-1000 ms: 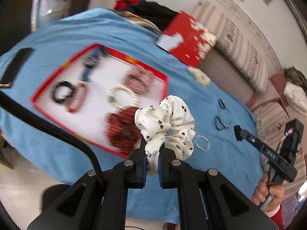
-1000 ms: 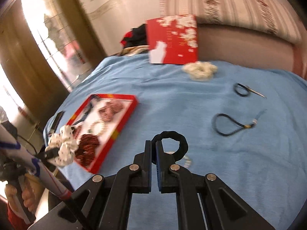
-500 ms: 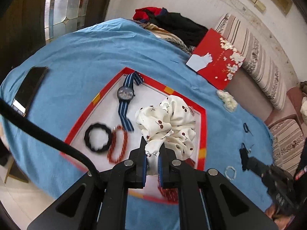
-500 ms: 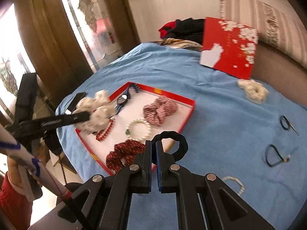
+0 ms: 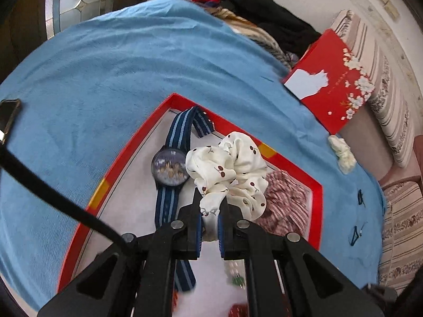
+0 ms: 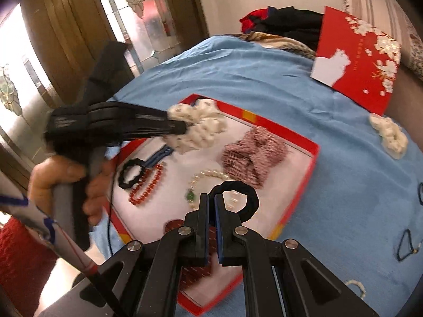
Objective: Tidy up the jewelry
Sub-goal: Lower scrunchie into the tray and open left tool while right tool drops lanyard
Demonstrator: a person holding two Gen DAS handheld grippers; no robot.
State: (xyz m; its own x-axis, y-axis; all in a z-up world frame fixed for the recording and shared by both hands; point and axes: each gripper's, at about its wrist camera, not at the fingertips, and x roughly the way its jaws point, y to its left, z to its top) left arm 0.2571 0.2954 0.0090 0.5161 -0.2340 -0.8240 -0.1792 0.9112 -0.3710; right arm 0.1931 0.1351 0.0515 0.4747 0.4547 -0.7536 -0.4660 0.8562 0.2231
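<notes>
A blue cloth is covering the table. A red tray is lying on it at centre, a red box is sitting at two o'clock, and a phone is lying at nine.

Both wrist views down onto red tray

Four scrunchies, perhaps; one watch; two bracelets.

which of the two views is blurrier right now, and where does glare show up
Right wrist view: motion blur smears the left gripper and its white scrunchie; the glass door panels are blown out. Left wrist view: sharper, the watch crisp, slight blur near the bottom edge, fisheye bending the red tray.
</notes>
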